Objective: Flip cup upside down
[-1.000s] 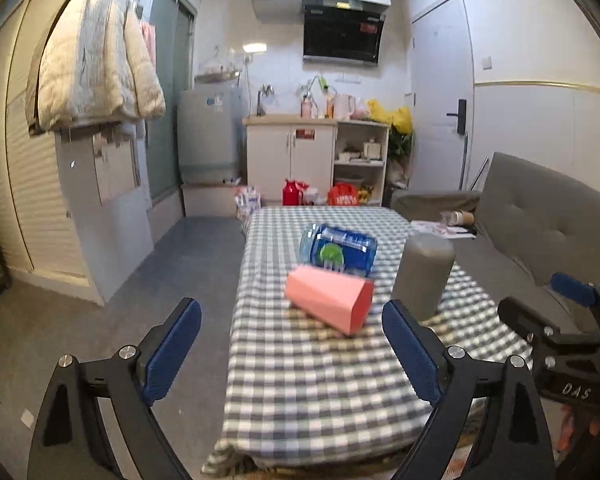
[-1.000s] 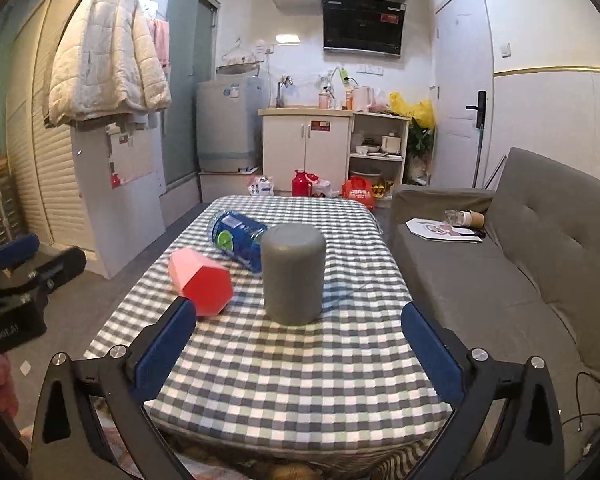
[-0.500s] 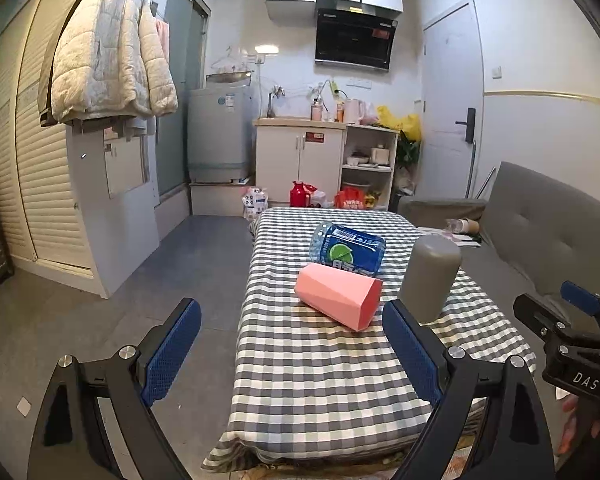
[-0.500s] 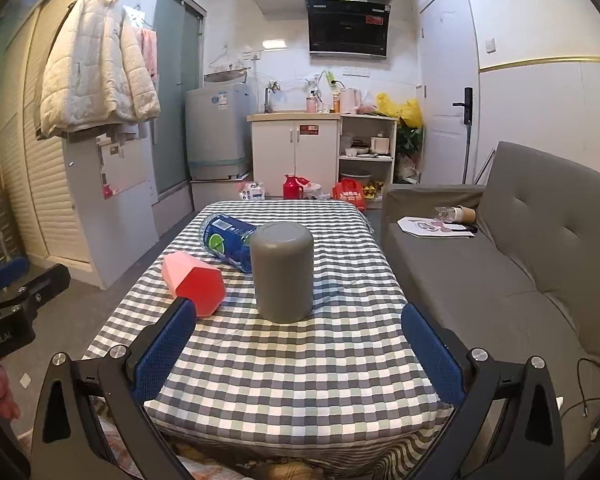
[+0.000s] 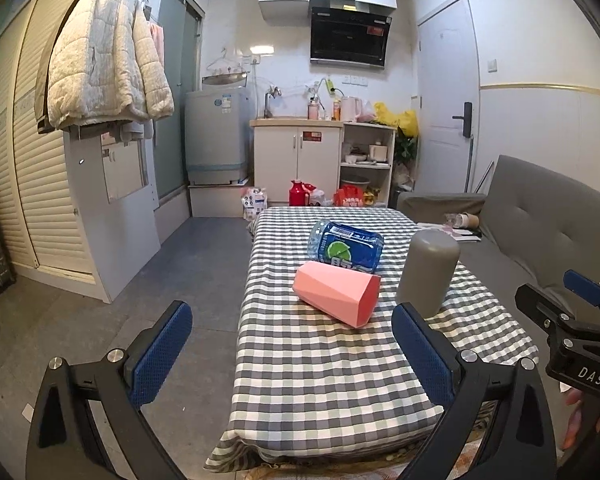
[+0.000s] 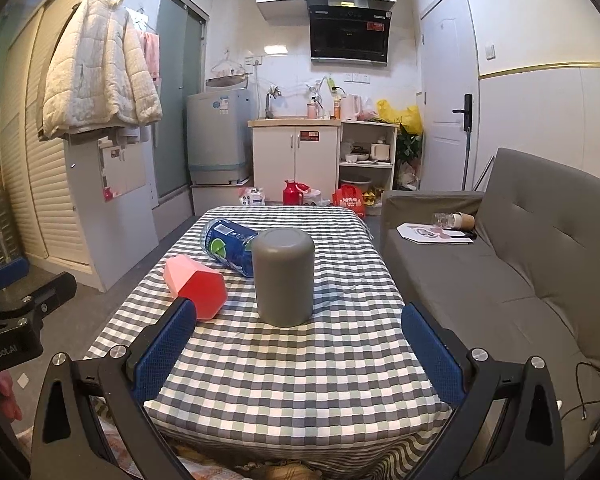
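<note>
- My left gripper [image 5: 292, 344] hangs short of the tabletop [image 5: 332, 376], jaws released and holding nothing.
- My right gripper [image 6: 300, 340] is the same: jaws spread wide, nothing between them.
- The grey cup [image 6: 283, 276] stands mouth-down on the checked cloth.
- A pink faceted cup [image 5: 336, 298] lies on its side just left of the grey one, with a blue-labelled bottle [image 5: 346, 249] lying behind it.

We hold the left gripper [image 5: 292, 344] and the right gripper [image 6: 299, 342] short of the table's [image 6: 300, 380] near edge, both level, jaws spread wide, gripping nothing, left gripper offset toward the table's left corner
</note>
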